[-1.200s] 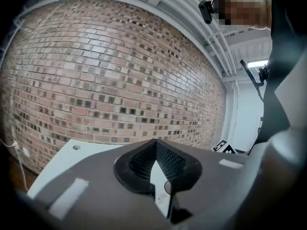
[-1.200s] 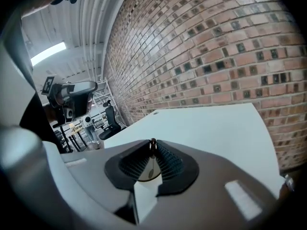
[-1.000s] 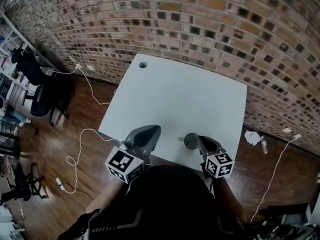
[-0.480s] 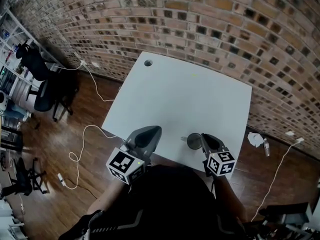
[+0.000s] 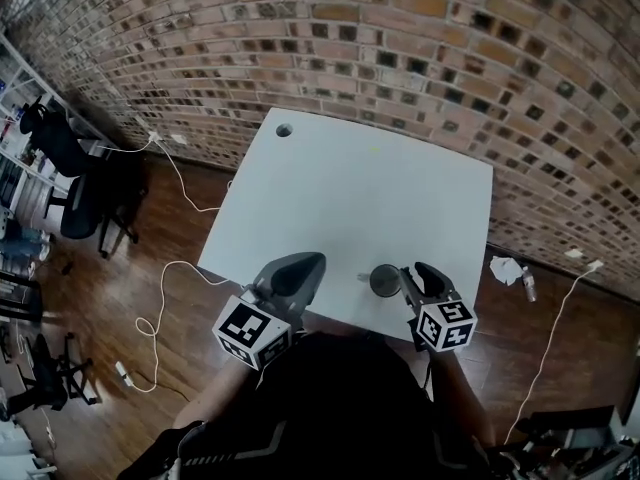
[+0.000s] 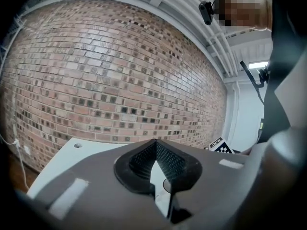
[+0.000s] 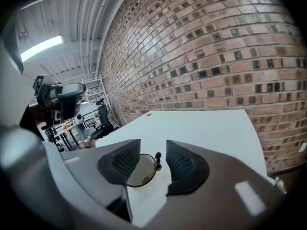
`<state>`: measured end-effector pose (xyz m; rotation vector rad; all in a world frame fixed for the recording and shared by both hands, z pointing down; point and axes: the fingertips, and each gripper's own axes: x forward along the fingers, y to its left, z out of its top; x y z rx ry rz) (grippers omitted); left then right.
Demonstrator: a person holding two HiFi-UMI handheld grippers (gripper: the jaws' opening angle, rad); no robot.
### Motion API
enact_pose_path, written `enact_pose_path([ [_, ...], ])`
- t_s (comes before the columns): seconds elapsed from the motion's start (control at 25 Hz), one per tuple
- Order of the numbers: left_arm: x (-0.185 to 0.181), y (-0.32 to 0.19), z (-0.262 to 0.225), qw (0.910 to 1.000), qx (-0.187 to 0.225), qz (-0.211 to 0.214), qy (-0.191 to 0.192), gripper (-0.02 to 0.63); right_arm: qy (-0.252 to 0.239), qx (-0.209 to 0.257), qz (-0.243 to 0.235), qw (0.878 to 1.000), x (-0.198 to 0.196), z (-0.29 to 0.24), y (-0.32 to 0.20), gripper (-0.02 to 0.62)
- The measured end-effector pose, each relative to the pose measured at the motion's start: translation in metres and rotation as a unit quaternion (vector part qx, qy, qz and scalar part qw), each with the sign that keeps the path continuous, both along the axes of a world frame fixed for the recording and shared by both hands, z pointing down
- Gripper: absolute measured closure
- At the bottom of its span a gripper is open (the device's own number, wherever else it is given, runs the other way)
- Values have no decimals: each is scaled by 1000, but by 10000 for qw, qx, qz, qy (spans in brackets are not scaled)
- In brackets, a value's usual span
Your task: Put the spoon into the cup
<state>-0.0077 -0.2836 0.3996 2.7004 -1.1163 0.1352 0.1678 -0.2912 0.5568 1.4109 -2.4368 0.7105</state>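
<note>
step: release, spoon (image 7: pixel 157 161) already stands in cup (image 7: pixel 136 172), knob end at rim, cup on table (image 5: pixel 350 188) | right gripper (image 7: pixel 152 152): jaws opening, knob between, pads clear | left gripper (image 6: pixel 156 150): clenched, empty | next: likely draw right back without knocking spoon | count: 1 spoon, 1 cup, 2 grippers

spoon (image 7: pixel 157 158) in cup (image 7: pixel 135 173); cup on table (image 5: pixel 350 188), near edge
</note>
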Motion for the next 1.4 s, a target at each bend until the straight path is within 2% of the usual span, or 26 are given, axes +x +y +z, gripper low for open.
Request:
enact_pose_path([
  [0.24,-1,5,-1,9995,33,262,149,612,1,246,471,9986,13,-26,13,419],
  [0.56,-3,23,2,9968,23,714,362,612,-54,504,784,9956,8,-59,54,424],
  [0.96,-19,43,23,9881,-321,1403,550,612,74,663,1598,9849,8,-86,115,497],
  [1.16,-3,48,28,9791,-346,1908,613,612,166,897,2155,9722,10,-116,147,545],
  [1.28,16,57,27,9736,-253,2192,581,612,133,1043,2287,9678,16,-127,163,585],
  [1.4,36,72,19,9708,-120,2329,555,612,87,1120,2412,9639,33,-127,178,588],
])
